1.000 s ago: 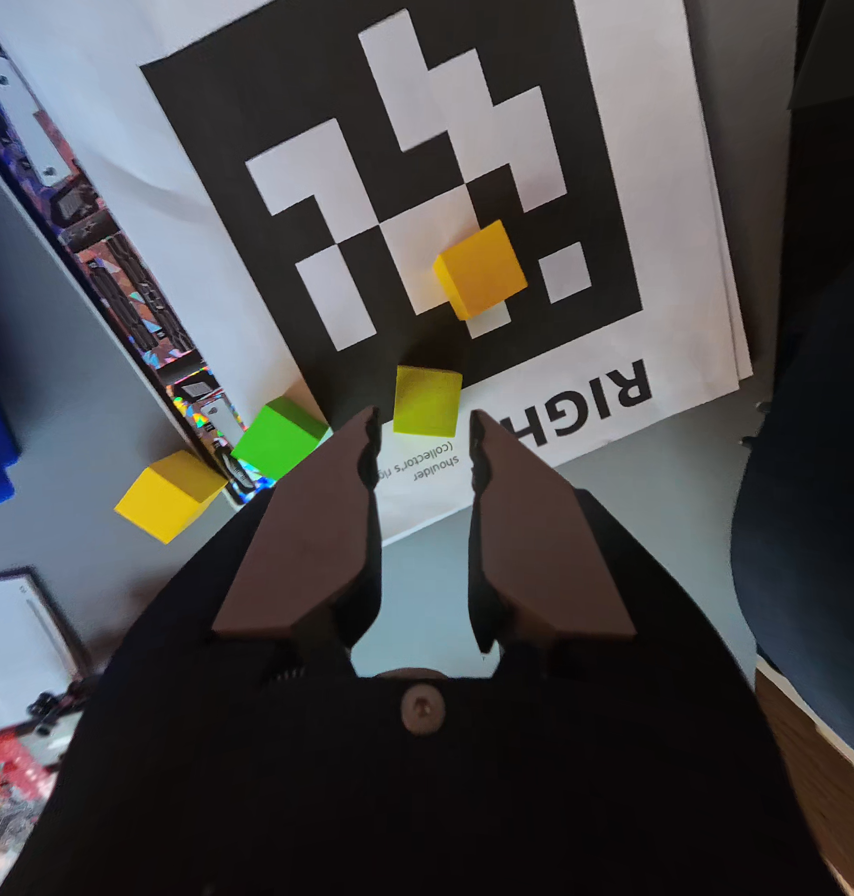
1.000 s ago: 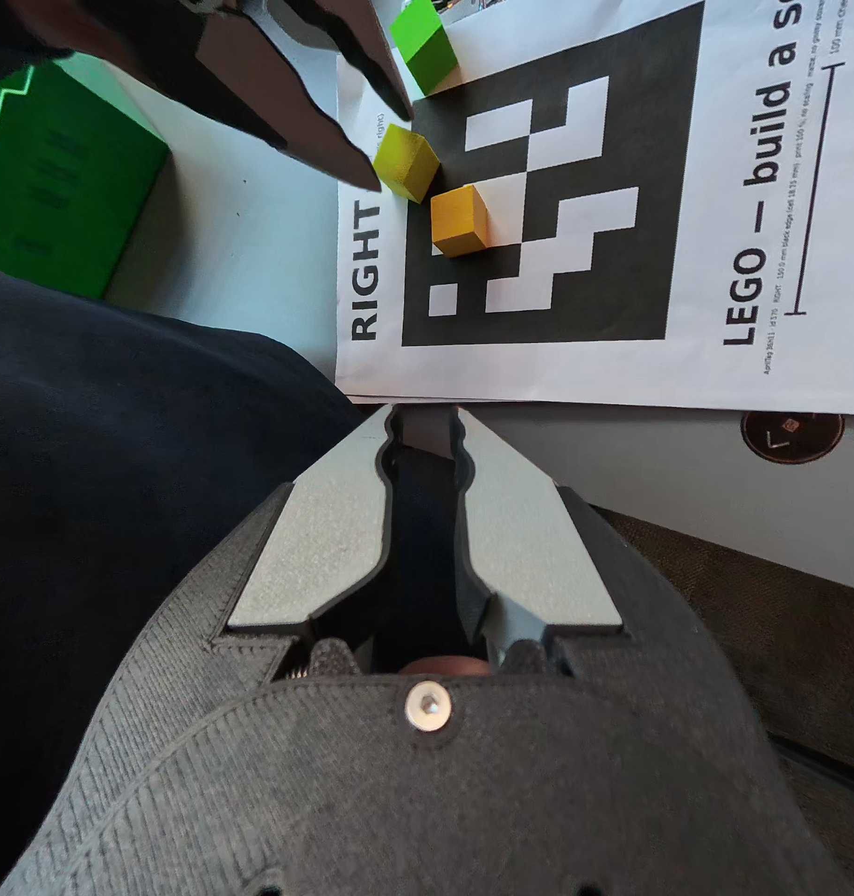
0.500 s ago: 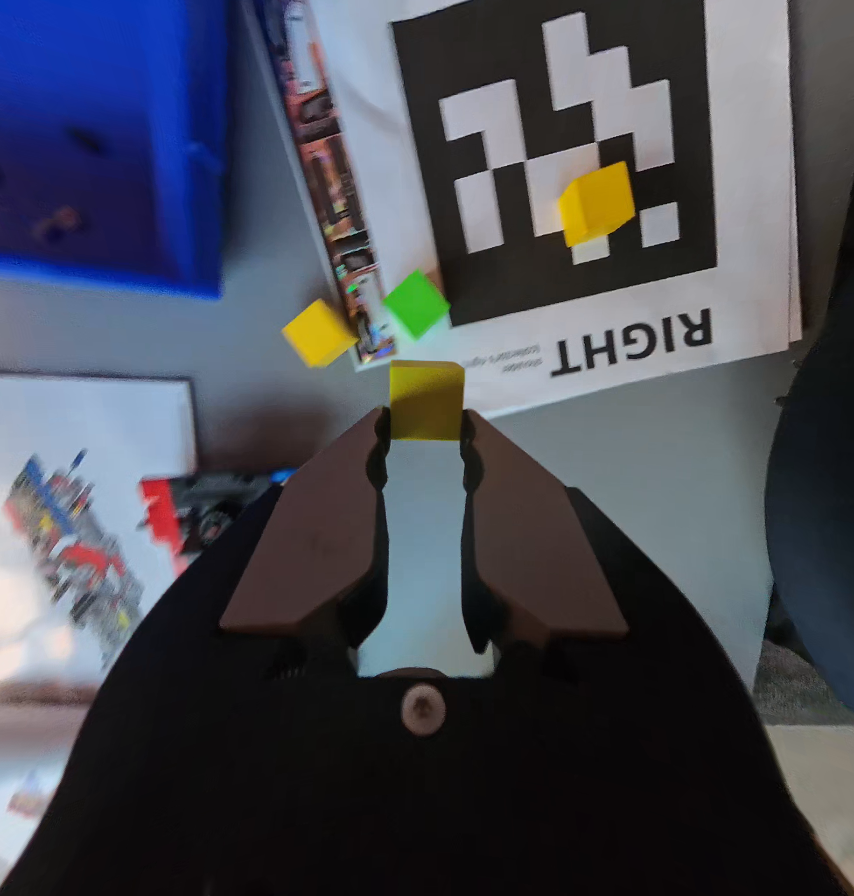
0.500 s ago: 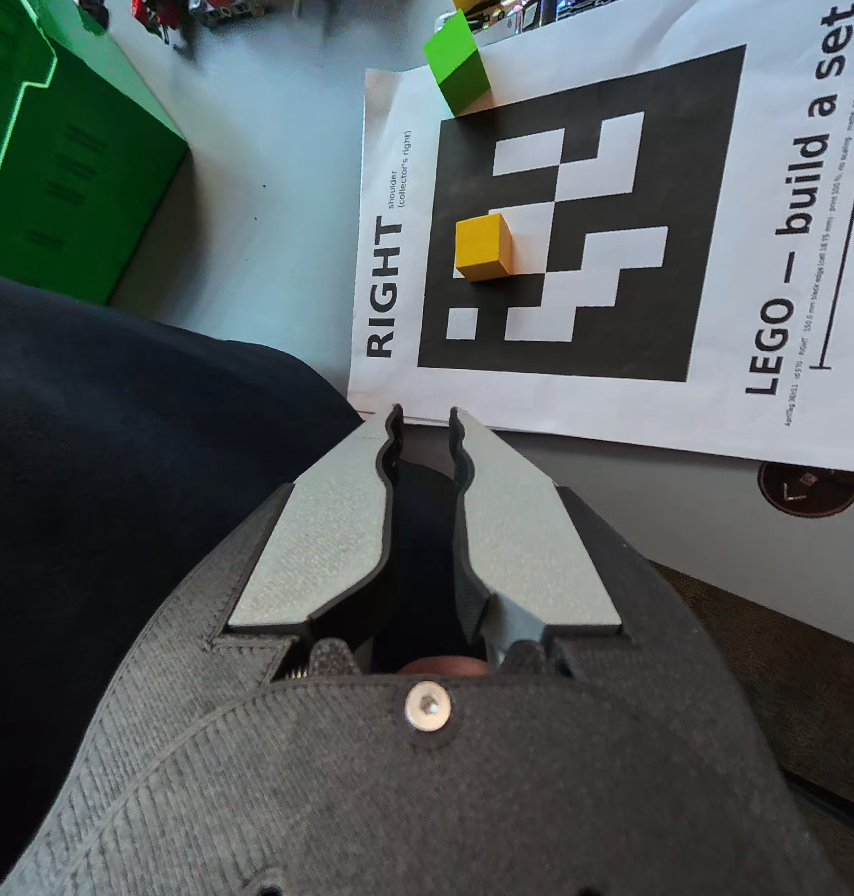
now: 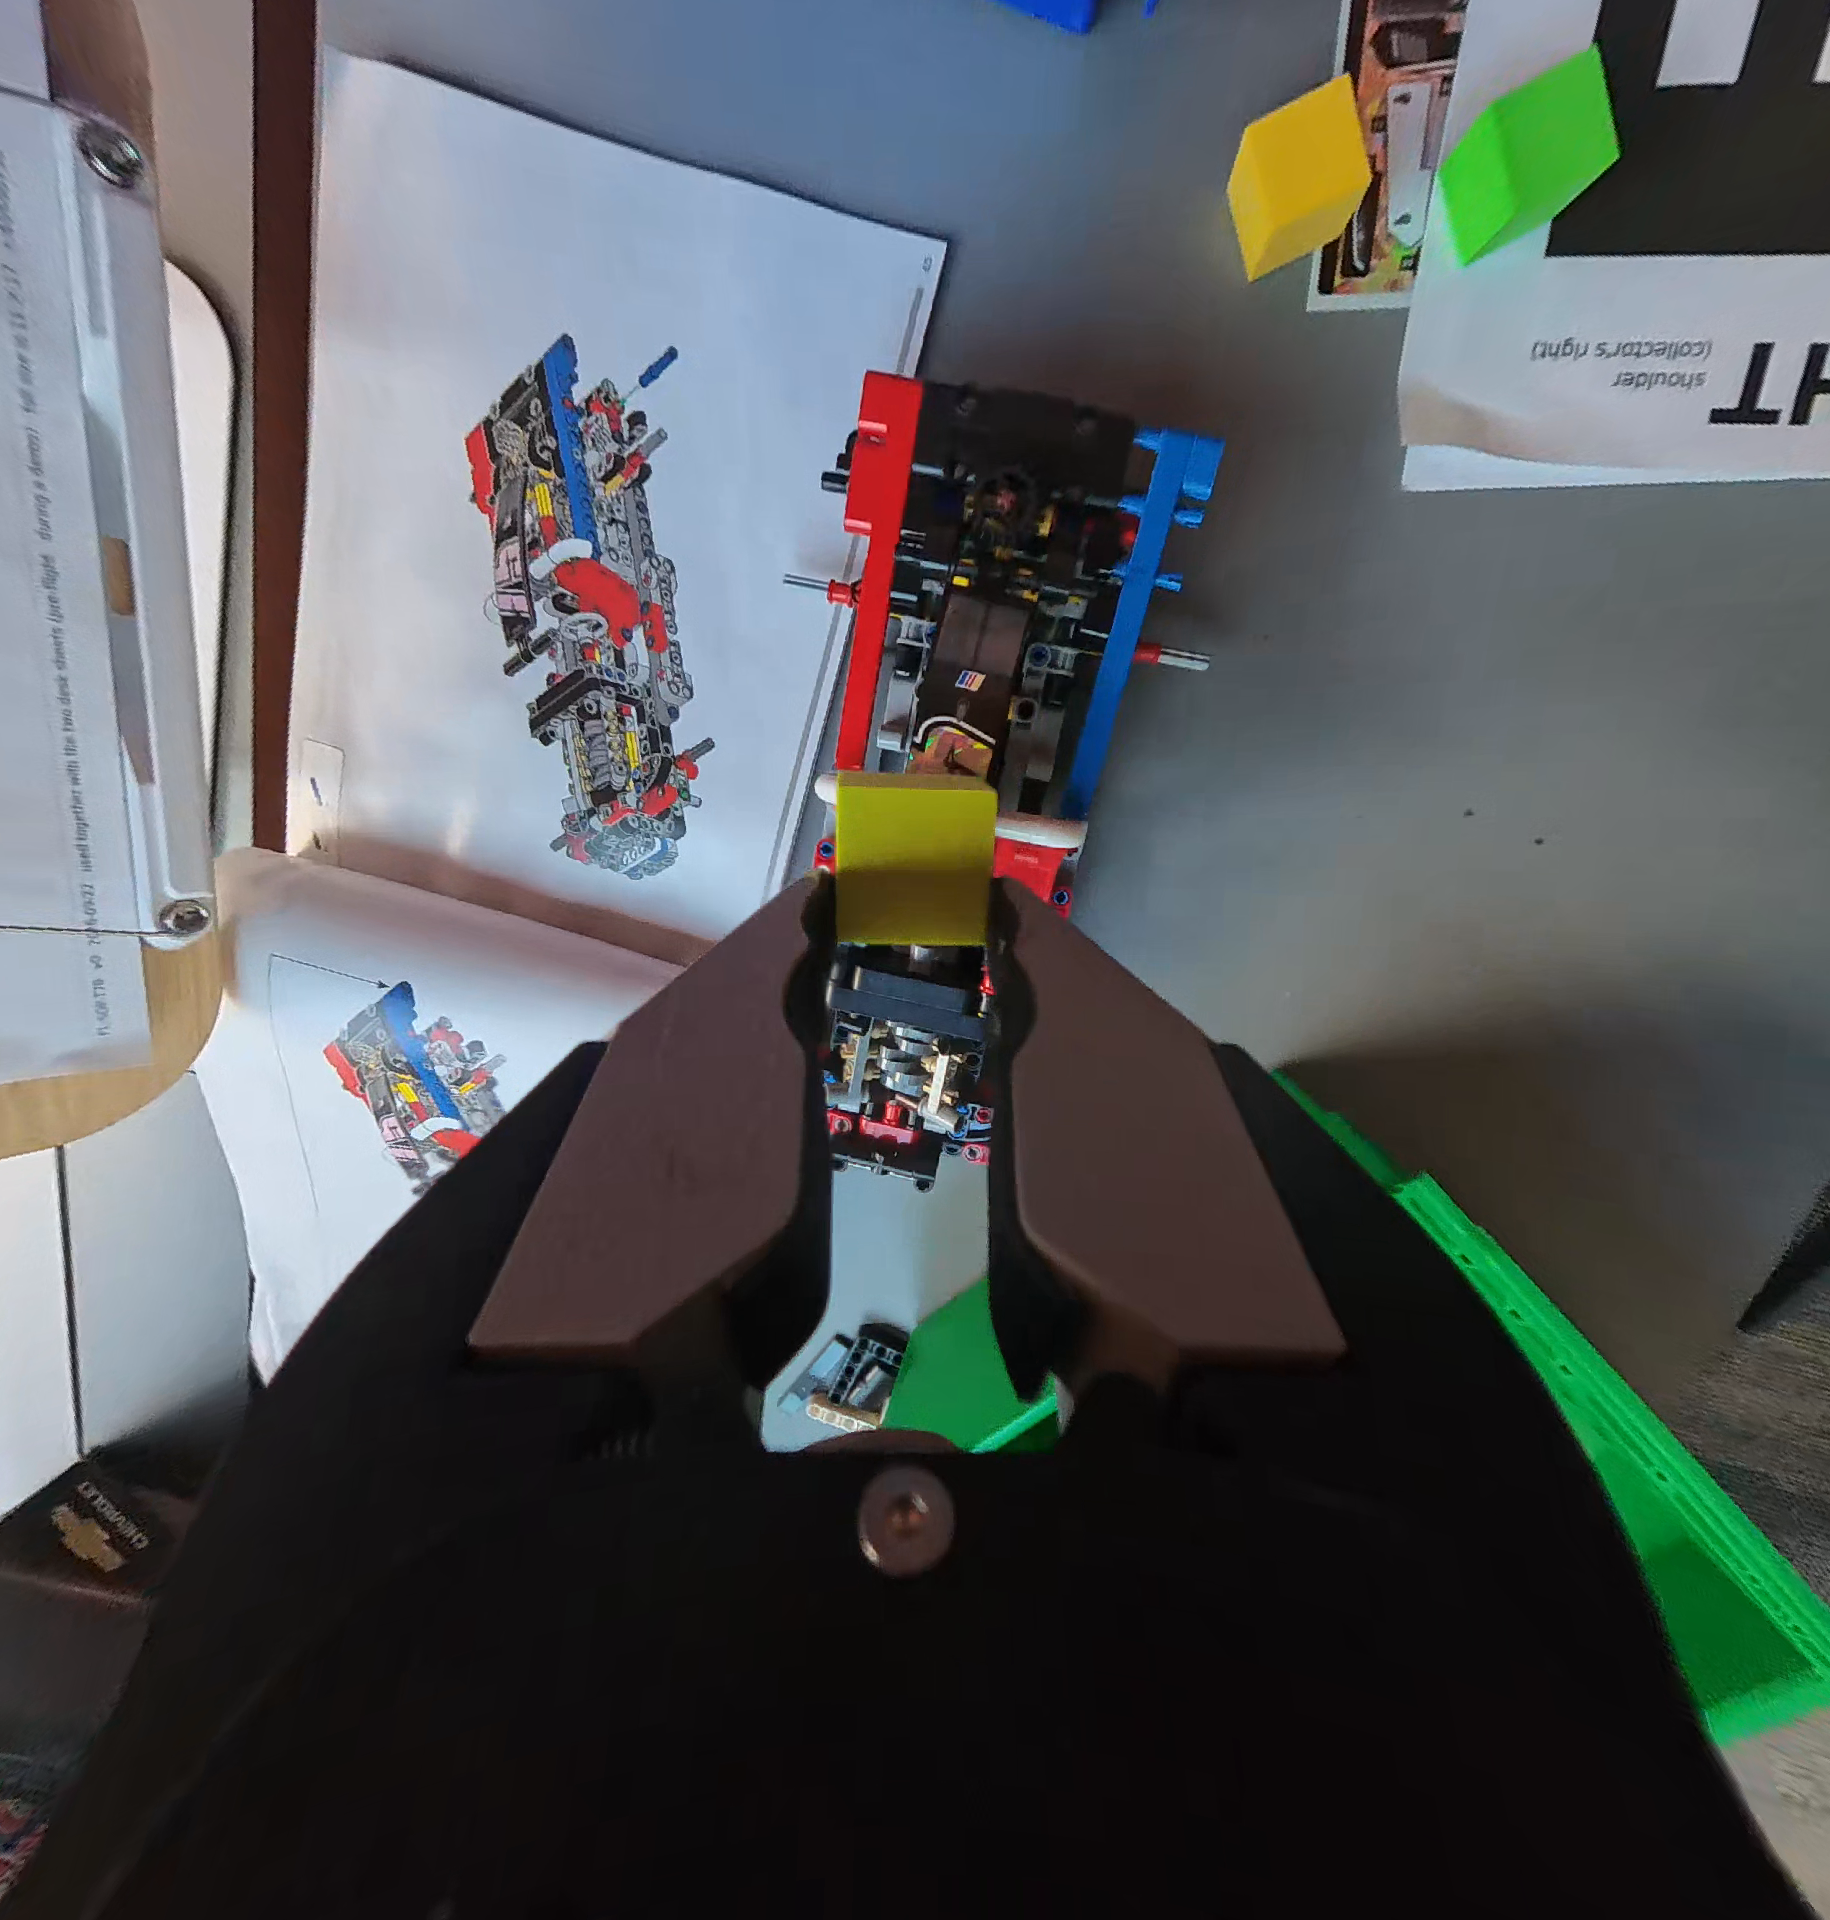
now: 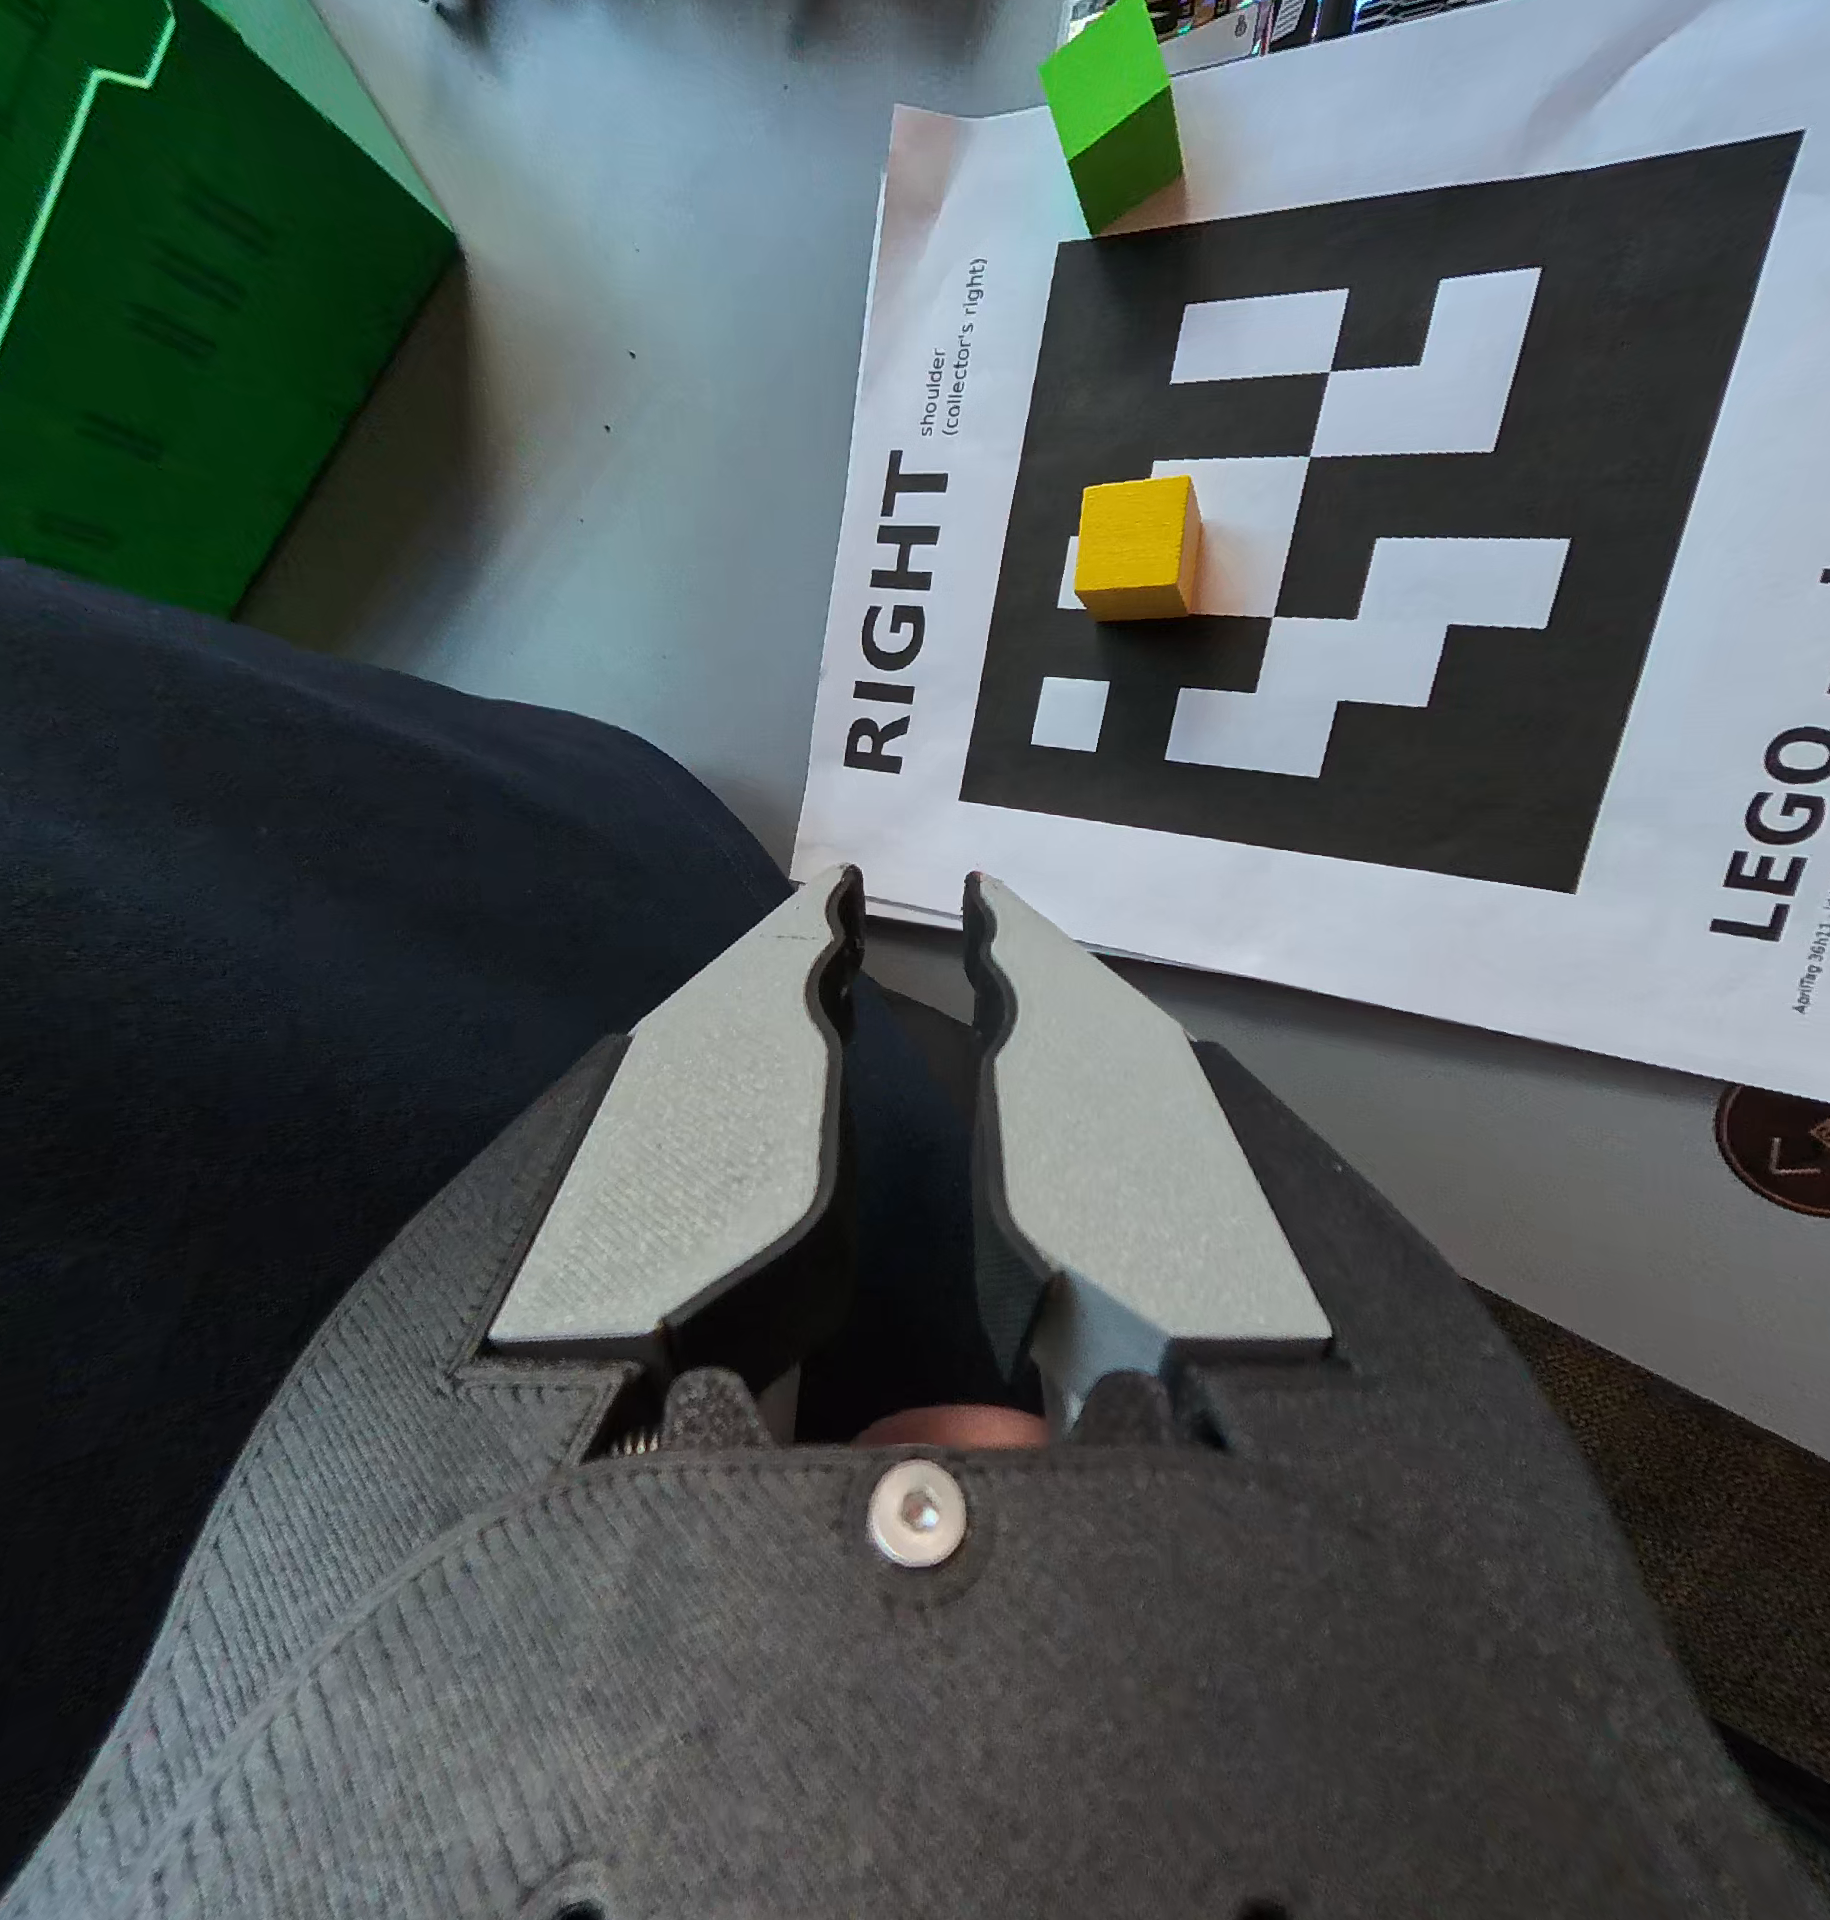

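Clamping a yellow-green cube (image 5: 913,858) between its 2 brown fingers (image 5: 703,1122), the left gripper (image 5: 909,914) holds it directly above the near end of the brick-built chassis (image 5: 1004,623), which lies on the grey tabletop (image 5: 1410,831) and serves as landmark here. Left of the chassis an open instruction booklet (image 5: 578,436) shows coloured build drawings, and farther left a wooden clipboard (image 5: 90,1091) carries a printed sheet; its writing is there but not given. Right of the chassis the tabletop is bare as far as the desk's edge, the widest open room. Near and right of the chassis a green bin (image 5: 1576,1403) borders that room, with small loose parts (image 5: 854,1382) beside it. Far right of the chassis, a yellow cube (image 5: 1295,187) and a green cube (image 5: 1524,156) stand by a strip of printed card, and the green cube stands on the corner of a white marker sheet (image 5: 1617,416) bearing a black-and-white square pattern and bold lettering.

The right gripper (image 6: 911,904) has its 2 grey fingers (image 6: 724,1143) slightly apart with nothing between them, hanging at the near edge of that sheet (image 6: 1306,935), over dark clothing (image 6: 267,935). An orange-yellow cube (image 6: 1139,545) sits on the pattern; a round brown sticker (image 6: 1804,1153) lies right of the gripper, past the sheet's near edge.
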Motion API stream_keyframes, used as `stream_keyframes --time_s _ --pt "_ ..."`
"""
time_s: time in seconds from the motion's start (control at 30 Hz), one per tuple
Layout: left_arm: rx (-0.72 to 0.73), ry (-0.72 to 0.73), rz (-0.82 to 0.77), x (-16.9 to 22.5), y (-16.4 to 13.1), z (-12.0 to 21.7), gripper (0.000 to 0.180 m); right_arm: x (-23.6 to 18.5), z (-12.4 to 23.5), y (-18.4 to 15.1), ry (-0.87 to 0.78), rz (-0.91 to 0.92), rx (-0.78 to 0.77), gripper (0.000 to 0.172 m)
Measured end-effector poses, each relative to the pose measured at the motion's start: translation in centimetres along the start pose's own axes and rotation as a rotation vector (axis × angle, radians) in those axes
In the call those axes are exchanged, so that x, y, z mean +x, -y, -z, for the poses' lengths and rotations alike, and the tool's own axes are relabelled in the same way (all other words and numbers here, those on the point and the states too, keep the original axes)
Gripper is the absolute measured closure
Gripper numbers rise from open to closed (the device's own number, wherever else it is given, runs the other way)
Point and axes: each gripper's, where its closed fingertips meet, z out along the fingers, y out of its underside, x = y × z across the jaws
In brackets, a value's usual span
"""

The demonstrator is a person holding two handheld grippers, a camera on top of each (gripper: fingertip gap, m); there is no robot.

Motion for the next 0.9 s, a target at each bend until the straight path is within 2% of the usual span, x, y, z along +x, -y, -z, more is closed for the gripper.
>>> stream_keyframes --time_s 0.33,0.9 --pt "-0.037 -0.029 -0.003 0.4 -1.2 -2.3 0.154 0.0 0.4 -0.5 -0.013 -0.013 0.004 0.155" --pt "-0.046 -0.044 -0.004 0.6 -1.2 -3.1 0.154 -0.1 0.5 -0.6 -0.013 -0.008 -0.004 0.155"
